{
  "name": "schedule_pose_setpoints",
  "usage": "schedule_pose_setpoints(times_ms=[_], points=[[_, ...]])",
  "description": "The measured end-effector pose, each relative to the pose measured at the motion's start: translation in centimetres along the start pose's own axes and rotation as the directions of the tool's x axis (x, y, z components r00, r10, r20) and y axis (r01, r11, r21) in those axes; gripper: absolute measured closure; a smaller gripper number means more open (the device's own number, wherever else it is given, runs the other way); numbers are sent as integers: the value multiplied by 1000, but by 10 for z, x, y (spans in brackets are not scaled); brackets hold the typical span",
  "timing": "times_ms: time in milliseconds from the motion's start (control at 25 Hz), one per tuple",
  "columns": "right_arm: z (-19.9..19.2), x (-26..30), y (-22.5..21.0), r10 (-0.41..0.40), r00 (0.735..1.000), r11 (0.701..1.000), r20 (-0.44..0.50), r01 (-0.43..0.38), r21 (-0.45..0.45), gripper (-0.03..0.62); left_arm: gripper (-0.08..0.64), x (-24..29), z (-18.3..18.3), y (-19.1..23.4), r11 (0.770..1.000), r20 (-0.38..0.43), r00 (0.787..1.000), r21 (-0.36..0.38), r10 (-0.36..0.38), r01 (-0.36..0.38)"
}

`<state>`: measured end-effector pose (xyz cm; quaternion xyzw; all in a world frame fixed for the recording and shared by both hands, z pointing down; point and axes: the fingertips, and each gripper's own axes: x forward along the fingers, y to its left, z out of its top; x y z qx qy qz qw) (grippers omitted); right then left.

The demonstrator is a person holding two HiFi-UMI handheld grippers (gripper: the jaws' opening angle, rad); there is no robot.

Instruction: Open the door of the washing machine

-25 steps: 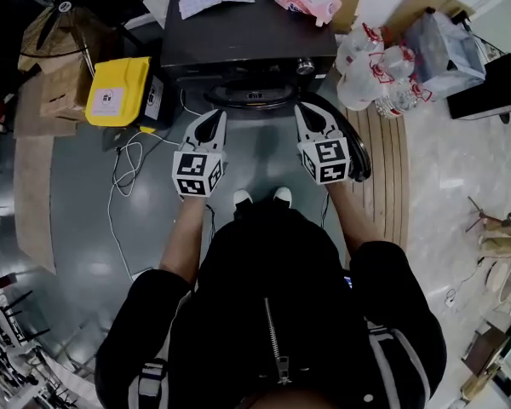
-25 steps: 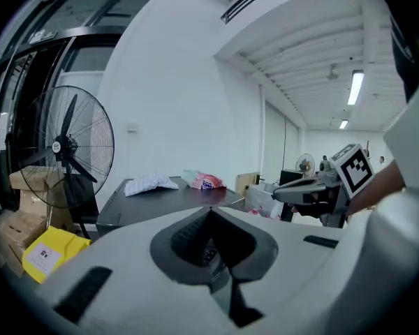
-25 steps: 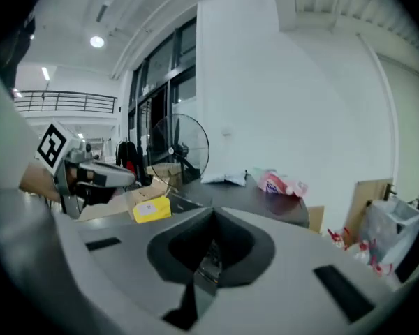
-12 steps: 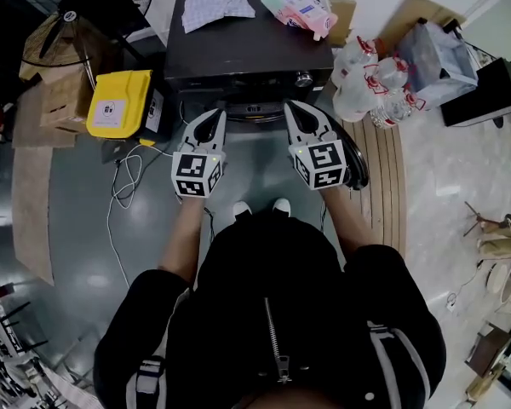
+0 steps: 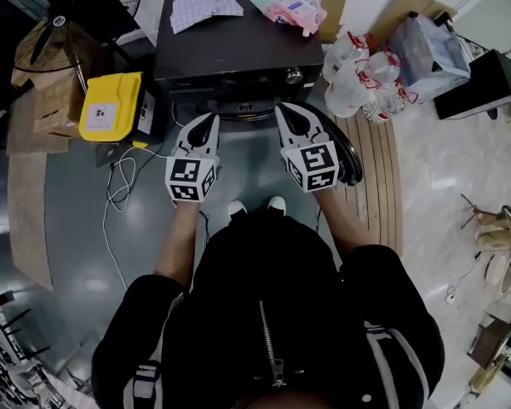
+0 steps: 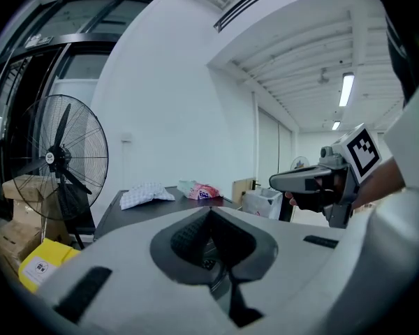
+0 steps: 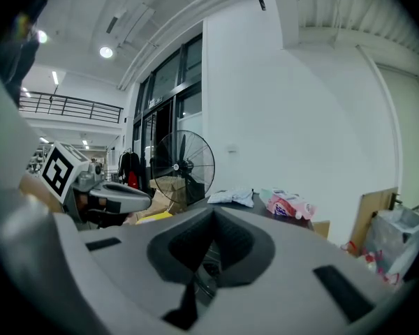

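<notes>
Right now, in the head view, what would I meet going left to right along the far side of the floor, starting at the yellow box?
yellow box → washing machine → pack of water bottles → clear plastic bag → black box

I see the right gripper (image 7: 211, 218) with its two grey jaws closed tip to tip and nothing clamped between them. Through the dark hollow behind the tips, only an indistinct dark surface shows. To the left, the left gripper (image 7: 105, 195) points the same way, with its marker cube (image 7: 59, 170) at the rear. Beyond the tips lies the dark top of the washing machine (image 7: 260, 205), carrying a patterned cloth (image 7: 232, 197) and a pink pack (image 7: 290, 206). A fan (image 7: 184, 166) stands left of the cloth against the white wall, above a yellow box (image 7: 155, 216). A plastic bag (image 7: 398, 239) sits at far right.
</notes>
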<state>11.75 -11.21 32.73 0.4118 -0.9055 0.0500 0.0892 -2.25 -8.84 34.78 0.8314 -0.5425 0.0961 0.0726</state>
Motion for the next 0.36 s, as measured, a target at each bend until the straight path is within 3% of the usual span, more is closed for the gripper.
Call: schedule_pose_setpoints(times_ms=[360], points=[[-2, -6, -1, 6, 1000, 1000, 2, -6, 4, 591, 557, -2, -1, -6, 1000, -1, 1000, -3, 9, -9]])
